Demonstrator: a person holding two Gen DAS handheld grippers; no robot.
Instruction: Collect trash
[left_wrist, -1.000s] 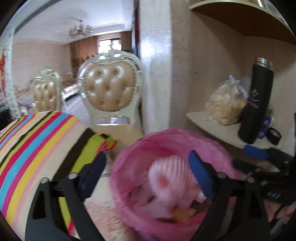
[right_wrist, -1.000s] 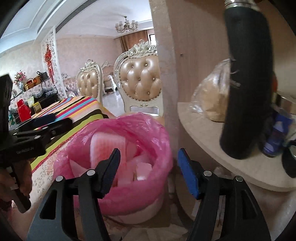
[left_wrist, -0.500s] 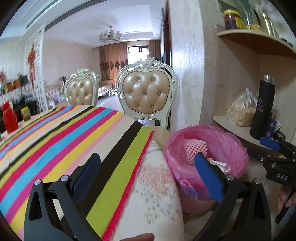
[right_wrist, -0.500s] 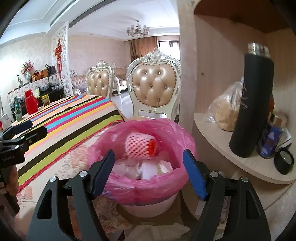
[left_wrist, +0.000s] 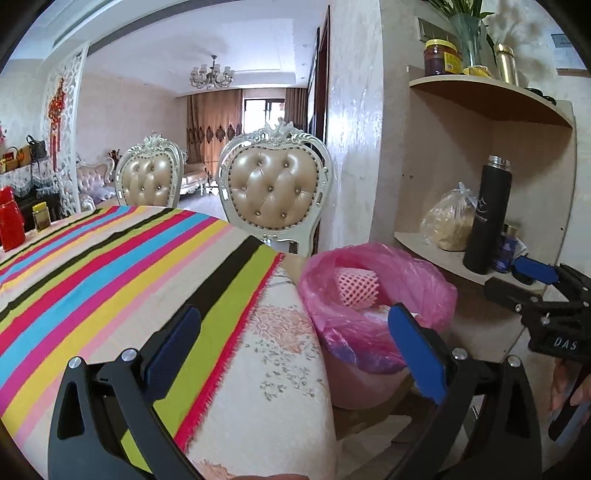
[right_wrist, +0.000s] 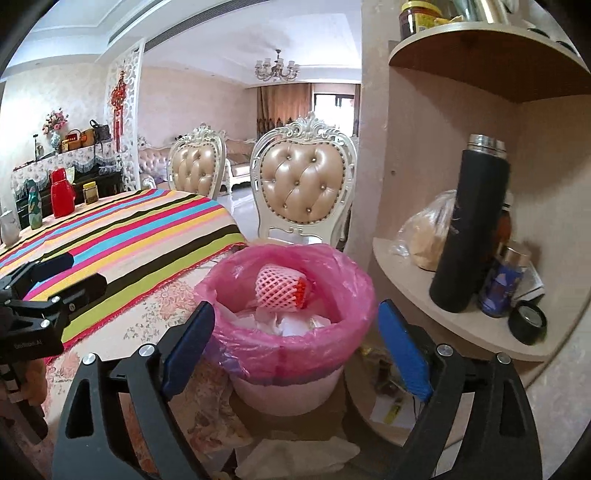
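Note:
A white bin with a pink liner (right_wrist: 288, 347) stands on the floor between the table and a shelf unit; it also shows in the left wrist view (left_wrist: 373, 295). A pink foam fruit net (right_wrist: 280, 290) lies on top of white crumpled trash inside. My right gripper (right_wrist: 295, 354) is open and empty, just in front of and above the bin. My left gripper (left_wrist: 295, 354) is open and empty over the table's corner, left of the bin. Each gripper shows in the other's view: right (left_wrist: 535, 284), left (right_wrist: 55, 284).
A table with a striped cloth (left_wrist: 110, 258) lies to the left. A tufted chair (right_wrist: 303, 184) stands behind the bin. The shelf (right_wrist: 461, 317) on the right holds a black flask (right_wrist: 469, 229), a bag and small jars. Crumpled paper (right_wrist: 303, 458) lies on the floor.
Both grippers have pulled back and up from the bin. The left one has swung left over the table. The foam net now lies in the bin.

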